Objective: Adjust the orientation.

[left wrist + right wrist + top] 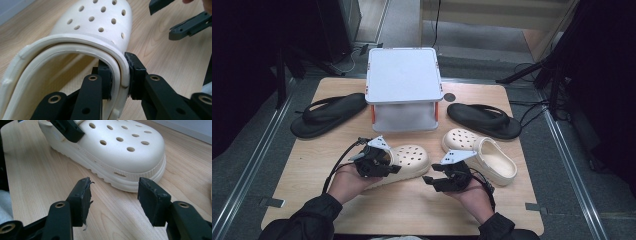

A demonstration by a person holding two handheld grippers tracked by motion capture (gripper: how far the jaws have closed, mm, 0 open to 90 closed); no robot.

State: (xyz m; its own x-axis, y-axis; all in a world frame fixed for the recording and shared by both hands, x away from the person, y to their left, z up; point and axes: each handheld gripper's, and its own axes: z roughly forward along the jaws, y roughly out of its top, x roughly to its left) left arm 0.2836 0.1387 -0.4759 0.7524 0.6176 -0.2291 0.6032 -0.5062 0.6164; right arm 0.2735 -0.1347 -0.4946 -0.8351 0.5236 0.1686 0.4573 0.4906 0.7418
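Left gripper (388, 161): clamped on the side wall of a cream perforated clog (409, 159), one jaw inside the opening, one outside, pads pressing the rim and folded strap (122, 67); clog lies on the wooden table (412, 210), near the front edge, toe pointing toward the person's right.

Right gripper (432, 180): jaws apart with nothing between them (113, 200); held low over the table just beside the held clog's toe (120, 147).

Second cream clog (482, 155): on the table to the right, apart from both grippers.

Black flip-flops: one at far left (329, 114); one at far right (484, 120).

Grey box (403, 87): rear centre, between the flip-flops.
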